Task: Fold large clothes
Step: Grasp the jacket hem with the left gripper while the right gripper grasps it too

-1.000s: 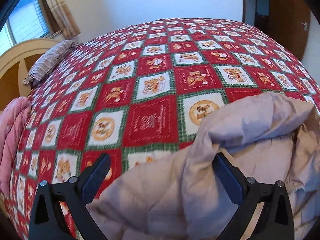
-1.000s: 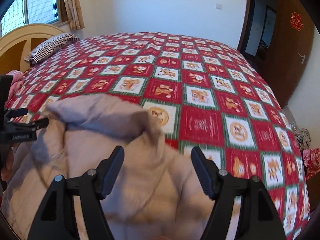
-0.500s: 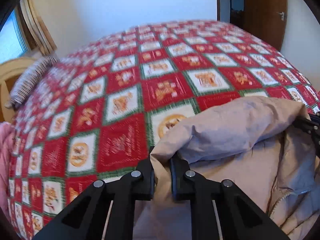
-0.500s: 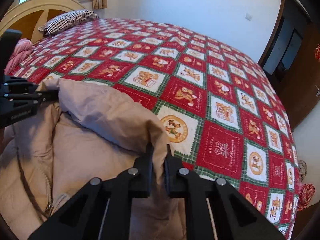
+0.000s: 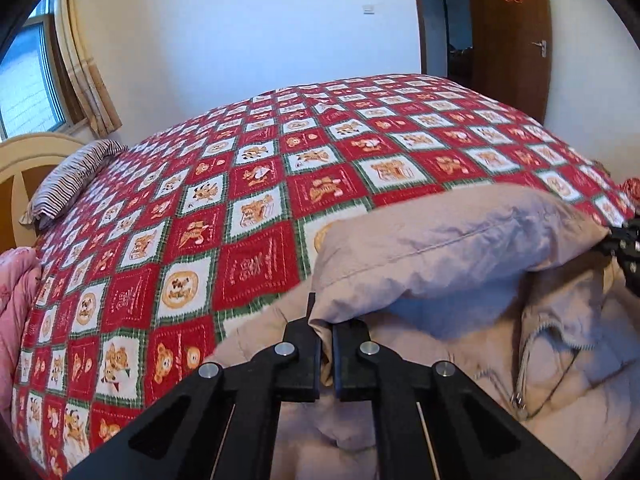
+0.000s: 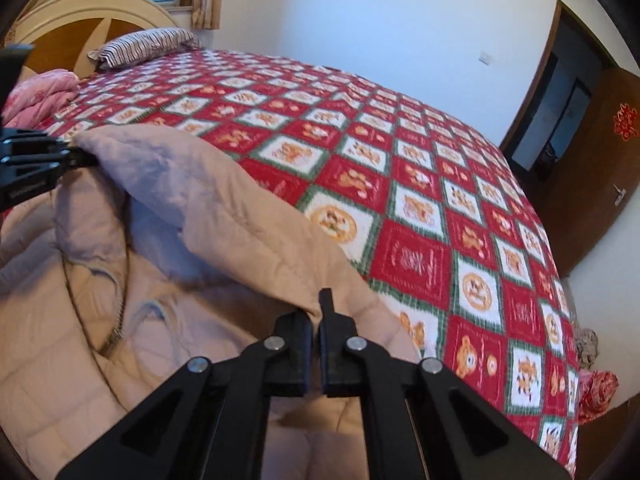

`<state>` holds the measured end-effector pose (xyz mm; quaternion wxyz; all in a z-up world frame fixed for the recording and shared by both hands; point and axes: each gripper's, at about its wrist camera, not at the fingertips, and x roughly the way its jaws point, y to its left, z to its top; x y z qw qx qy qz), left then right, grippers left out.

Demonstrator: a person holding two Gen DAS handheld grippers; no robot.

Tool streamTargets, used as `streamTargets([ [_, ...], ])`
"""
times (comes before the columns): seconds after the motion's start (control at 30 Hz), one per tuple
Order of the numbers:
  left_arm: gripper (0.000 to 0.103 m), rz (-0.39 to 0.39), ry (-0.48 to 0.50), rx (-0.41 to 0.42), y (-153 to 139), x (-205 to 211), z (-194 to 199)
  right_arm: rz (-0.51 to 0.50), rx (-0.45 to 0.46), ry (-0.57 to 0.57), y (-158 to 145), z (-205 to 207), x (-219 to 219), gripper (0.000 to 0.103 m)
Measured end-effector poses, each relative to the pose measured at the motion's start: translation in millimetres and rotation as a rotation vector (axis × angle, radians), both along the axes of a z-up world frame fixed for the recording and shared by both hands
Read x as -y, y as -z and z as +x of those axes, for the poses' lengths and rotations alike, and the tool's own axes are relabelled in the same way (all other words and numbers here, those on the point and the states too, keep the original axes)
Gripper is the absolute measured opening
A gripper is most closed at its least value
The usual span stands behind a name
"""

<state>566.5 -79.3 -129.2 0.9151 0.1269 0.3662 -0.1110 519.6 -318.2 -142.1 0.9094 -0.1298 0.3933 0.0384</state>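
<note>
With the beige padded coat [image 5: 460, 248] on the bed [image 5: 260, 216], left tool [image 5: 326, 334] and right tool [image 6: 316, 320] clamp its lifted edge, which could slip free if puffy fabric compresses.

Both views are fisheye, each looking forward and downward along its own black gripper fingers at the bottom of the frame, close above a puffy beige padded jacket [image 5: 460, 248] on a red, white and green checked bedspread [image 5: 240, 208]. They share the jacket's raised edge, the striped pillow [image 6: 148, 44] and the brown wooden door [image 5: 508, 36]. Each shows the other gripper at its frame edge.
</note>
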Motion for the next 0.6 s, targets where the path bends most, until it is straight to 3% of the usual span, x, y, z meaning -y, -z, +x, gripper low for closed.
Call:
streamTargets([
  [0.1, 0.003, 0.03, 0.007, -0.002, 15, 0, -9, -0.003, -0.008, 0.01, 6, -4, 2, 0.004],
  [0.3, 0.003, 0.015, -0.007, -0.056, 40, -6, -8, -0.033, -0.036, 0.036, 21, -7, 3, 0.003],
  [0.47, 0.004, -0.008, -0.011, -0.081, 39, -8, -7, -0.051, -0.053, 0.071, 33, -3, 4, 0.003],
  [0.6, 0.004, -0.07, -0.014, -0.103, 22, -21, -14, -0.076, -0.053, 0.079, 35, -2, 2, 0.003],
])
